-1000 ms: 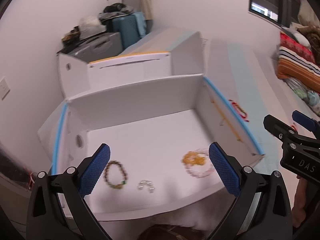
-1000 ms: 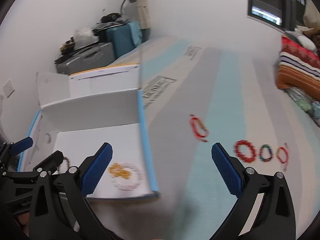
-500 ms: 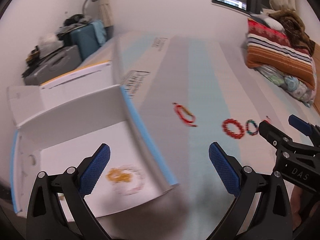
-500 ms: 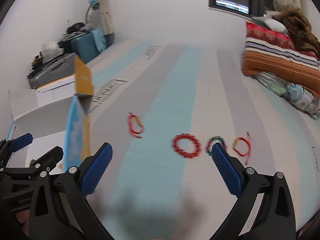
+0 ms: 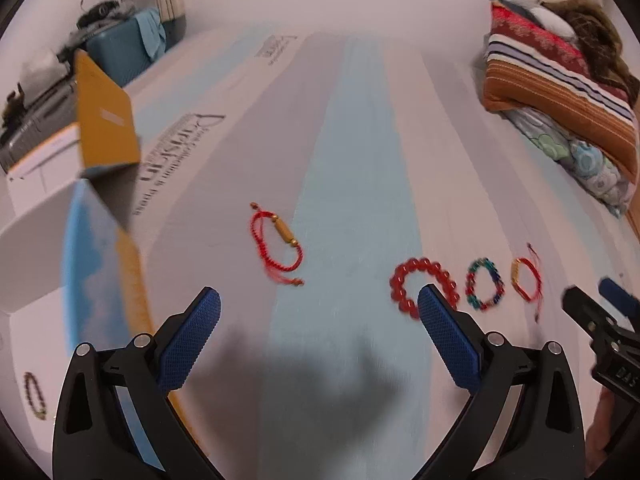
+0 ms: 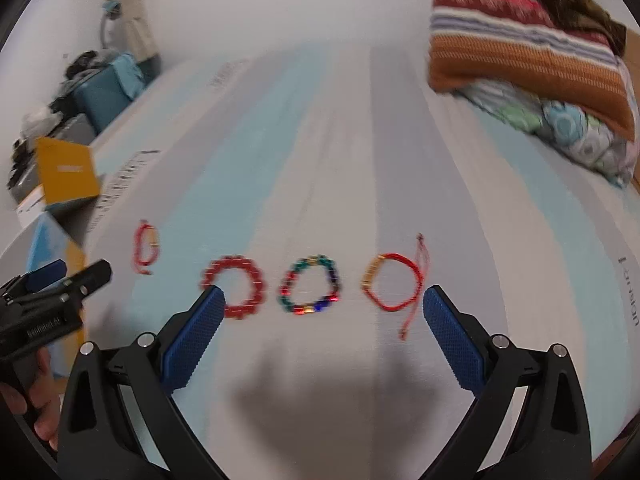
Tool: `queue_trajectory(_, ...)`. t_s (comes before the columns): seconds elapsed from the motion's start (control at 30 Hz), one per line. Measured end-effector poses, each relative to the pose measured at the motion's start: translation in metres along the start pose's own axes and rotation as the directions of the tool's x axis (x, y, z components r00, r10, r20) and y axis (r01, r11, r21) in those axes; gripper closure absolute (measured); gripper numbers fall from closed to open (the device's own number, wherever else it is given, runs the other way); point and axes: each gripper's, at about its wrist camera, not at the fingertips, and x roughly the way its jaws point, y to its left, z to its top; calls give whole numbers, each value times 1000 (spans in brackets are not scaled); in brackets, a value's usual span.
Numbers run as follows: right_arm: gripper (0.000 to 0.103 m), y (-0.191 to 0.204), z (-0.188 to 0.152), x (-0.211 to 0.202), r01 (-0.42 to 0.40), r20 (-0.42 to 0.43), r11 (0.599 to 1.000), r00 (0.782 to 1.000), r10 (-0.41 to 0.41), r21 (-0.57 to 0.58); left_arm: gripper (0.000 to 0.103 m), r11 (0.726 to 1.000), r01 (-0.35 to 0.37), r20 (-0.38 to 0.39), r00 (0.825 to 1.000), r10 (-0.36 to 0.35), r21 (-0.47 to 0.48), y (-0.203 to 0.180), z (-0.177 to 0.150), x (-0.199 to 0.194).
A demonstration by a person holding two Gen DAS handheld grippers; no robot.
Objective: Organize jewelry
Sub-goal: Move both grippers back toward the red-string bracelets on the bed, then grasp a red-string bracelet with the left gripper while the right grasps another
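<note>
Several bracelets lie on the striped mattress. A red cord bracelet with a gold tube (image 5: 277,242) lies ahead of my open, empty left gripper (image 5: 318,308); it shows in the right wrist view (image 6: 146,246) too. A red bead bracelet (image 5: 424,284) (image 6: 235,285), a multicoloured bead bracelet (image 5: 483,284) (image 6: 309,285) and a red cord bracelet with gold beads (image 5: 526,278) (image 6: 394,280) lie in a row. My right gripper (image 6: 322,308) is open and empty just above that row. A white box (image 5: 36,272) at the left holds a brown bead bracelet (image 5: 34,396).
A folded striped blanket and quilt (image 6: 532,52) lie at the far right. A suitcase and clutter (image 5: 120,44) stand against the wall at the far left. The box's yellow flap (image 5: 106,116) stands up at the left.
Both grippers have swung right, away from the white box and toward the bracelets on the mattress. The box has slid to the left edge of both views.
</note>
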Motion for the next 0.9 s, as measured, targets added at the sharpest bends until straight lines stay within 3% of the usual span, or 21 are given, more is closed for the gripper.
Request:
queue_trajectory(0.13,8,-24,8,24,4,-34,999,999,-3,35,6,999,-22,-51,999,19,-48,2,10,34)
queue_trajectory(0.27,8,-45,8,49,6,-64,998,998,-1,69,6,995,-37,-55,998,32,-97,5,16,62)
queue_trajectory(0.77,25,-67,2,115,7,-164,994,986,11,111,6,990,-109,-95,990,101,-92,16,17,110)
queue_trajectory(0.9,34,-72,2,127,30,-182,992,983,-8,120,15,987,-134,-114,986,124,-88,20,17,120)
